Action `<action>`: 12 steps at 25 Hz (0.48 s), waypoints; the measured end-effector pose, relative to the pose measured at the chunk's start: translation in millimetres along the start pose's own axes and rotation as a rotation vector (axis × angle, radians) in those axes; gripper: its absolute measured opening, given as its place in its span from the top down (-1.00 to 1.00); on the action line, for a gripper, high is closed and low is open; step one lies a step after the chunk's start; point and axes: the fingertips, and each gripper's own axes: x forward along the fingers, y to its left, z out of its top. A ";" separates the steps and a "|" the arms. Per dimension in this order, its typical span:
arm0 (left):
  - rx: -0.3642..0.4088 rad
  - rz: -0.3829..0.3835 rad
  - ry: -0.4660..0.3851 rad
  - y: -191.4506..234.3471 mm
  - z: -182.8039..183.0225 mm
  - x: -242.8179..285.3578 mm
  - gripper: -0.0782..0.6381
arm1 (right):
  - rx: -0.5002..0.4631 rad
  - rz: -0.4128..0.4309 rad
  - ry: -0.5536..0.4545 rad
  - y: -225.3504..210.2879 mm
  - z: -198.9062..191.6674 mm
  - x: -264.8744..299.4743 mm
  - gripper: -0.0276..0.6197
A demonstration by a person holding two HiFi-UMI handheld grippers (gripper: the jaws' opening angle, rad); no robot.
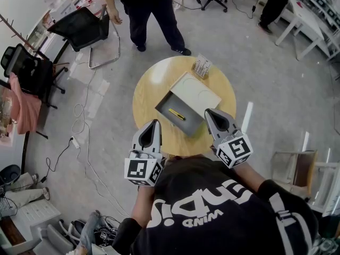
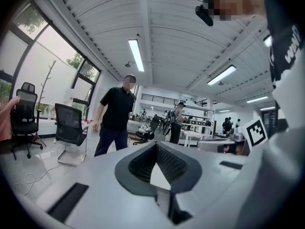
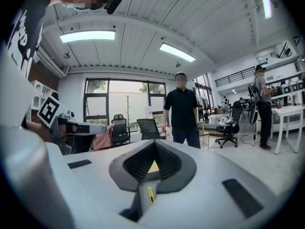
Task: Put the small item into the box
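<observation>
Small yellow stick-shaped item [image 1: 177, 114] lies inside the open grey box [image 1: 187, 127], near the tray's middle, with its cream lid [image 1: 194, 92] folded flat on the far side. The box sits mid round wooden worktop [image 1: 146, 92].

Far left: black chair [image 1: 82, 27], and loose cables [image 1: 79, 142] on the floor.

Left tongs [image 1: 155, 123] [image 2: 155, 144]: tips together, nothing between them. They hang over the worktop's near-left part, near the box's left corner but apart from it.

Right tongs [image 1: 208, 112] [image 3: 153, 143]: tips together, empty, just beside the box's near-right edge.

Small printed packet [image 1: 202, 66] sits by the far rim. A person in black [image 1: 149, 9] stands beyond it. There is bare worktop on the left and open floor to the right.
</observation>
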 end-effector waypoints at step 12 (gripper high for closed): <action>0.000 -0.001 0.008 -1.8 -1.2 -3.8 0.76 | -0.006 0.001 0.009 1.0 -1.6 -2.9 0.91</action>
